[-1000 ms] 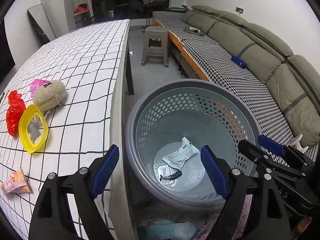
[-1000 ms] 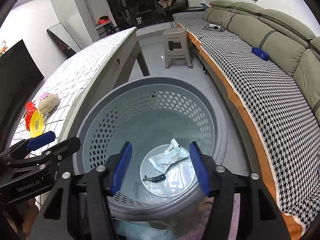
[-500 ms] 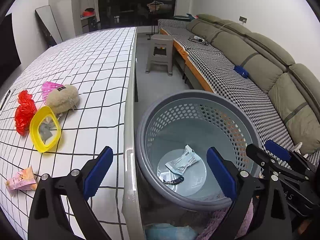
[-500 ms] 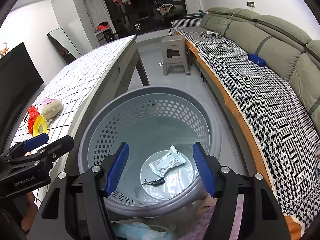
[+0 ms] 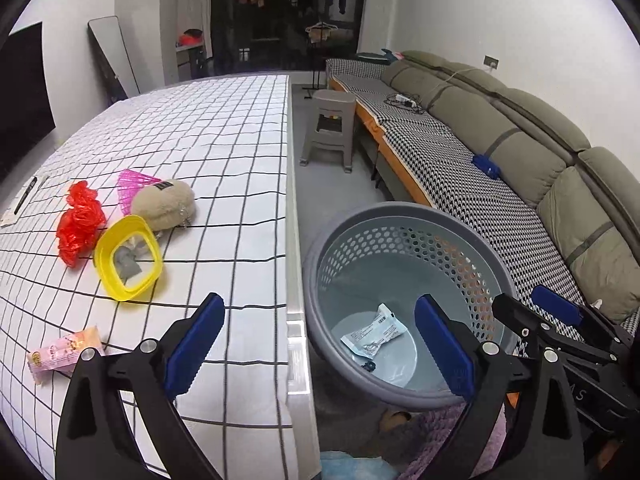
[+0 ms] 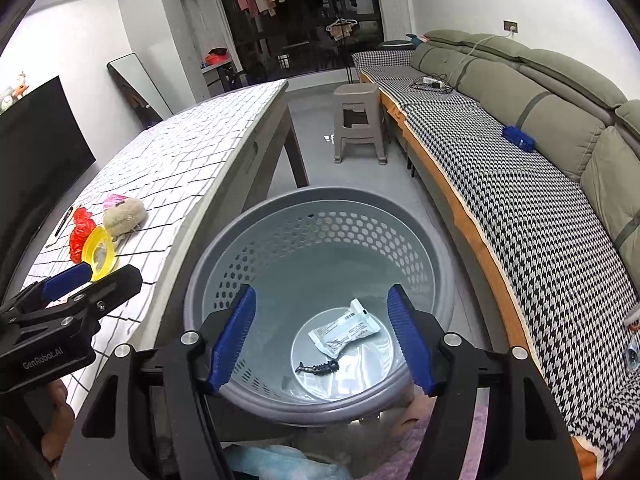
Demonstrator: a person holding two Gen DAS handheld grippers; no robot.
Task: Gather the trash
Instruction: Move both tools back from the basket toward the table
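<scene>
A grey perforated bin [image 5: 400, 216] [image 6: 320, 196] stands on the floor beside the checked table [image 5: 224, 152]. At its bottom lie a white wrapper [image 5: 374, 334] [image 6: 344, 330] and a small black piece [image 6: 318, 368]. My left gripper [image 5: 320, 300] hangs open and empty over the table edge and the bin rim. My right gripper [image 6: 321, 292] is above the bin, its jaws opening with nothing between them. On the table lie a red crumpled bag [image 5: 78, 224], a yellow ring-shaped tub [image 5: 128, 258], a beige fluffy pouch [image 5: 164, 204], a pink net [image 5: 134, 186] and a pink snack wrapper [image 5: 64, 352].
A grey stool [image 5: 330, 128] stands on the floor past the bin. A long sofa [image 5: 500, 152] with a houndstooth cover runs along the right wall. A mirror [image 5: 112, 56] leans at the far wall. A pen [image 5: 26, 196] lies at the table's left edge. Cloth [image 6: 280, 464] lies below the grippers.
Both grippers have risen and drawn back from the bin, which looks smaller and lower. Both pairs of jaws stand wider. More of the table now shows in the left wrist view.
</scene>
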